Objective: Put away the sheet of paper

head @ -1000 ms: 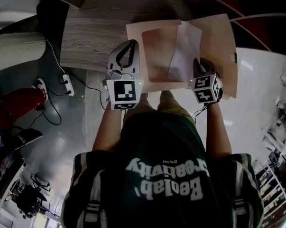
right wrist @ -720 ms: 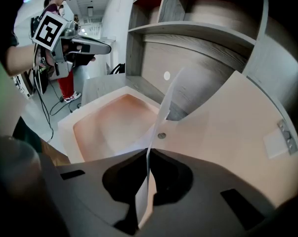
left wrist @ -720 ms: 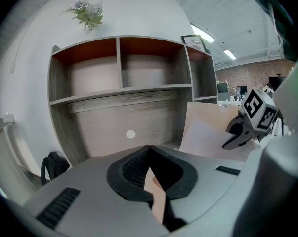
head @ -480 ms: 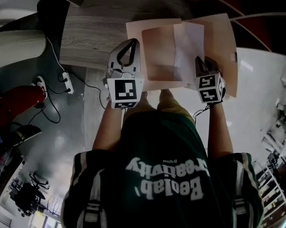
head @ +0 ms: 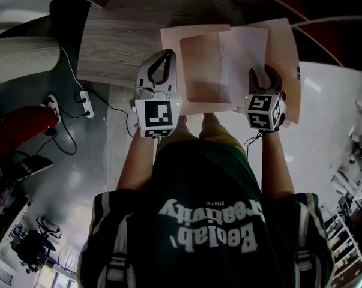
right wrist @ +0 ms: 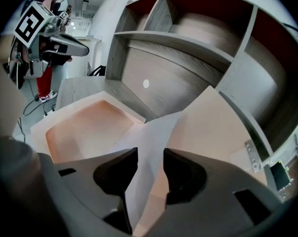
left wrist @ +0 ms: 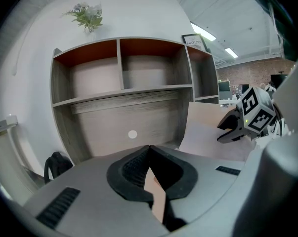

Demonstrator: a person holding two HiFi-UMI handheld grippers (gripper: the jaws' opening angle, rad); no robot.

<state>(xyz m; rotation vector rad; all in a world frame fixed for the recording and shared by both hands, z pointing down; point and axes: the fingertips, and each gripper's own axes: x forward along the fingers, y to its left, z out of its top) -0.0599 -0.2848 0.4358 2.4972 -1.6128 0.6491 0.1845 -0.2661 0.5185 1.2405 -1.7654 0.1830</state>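
Right gripper [right wrist: 149, 154]: jaws spread, having just been opening; the near edge of the white sheet of paper [right wrist: 149, 127] runs up between the pads, loose, neither pad pressing on it. From there the sheet reaches away toward the far side, lying across the fold of an open beige case [right wrist: 77, 127], partly over the right rim of its sunken tray on the left and partly over its flat lid on the right. A small metal clasp [right wrist: 250, 155] sits on the lid's right edge. Left gripper [left wrist: 149, 149]: jaws pressed together at the tips, pinching a beige strip of the case at its near left edge. The two grippers are well apart, one at each near corner of the case. The case rests on a grey wood-grain desk [head: 120, 47], with a shelf unit [left wrist: 121, 90] standing at the far side and a small plant [left wrist: 87, 15] above it.
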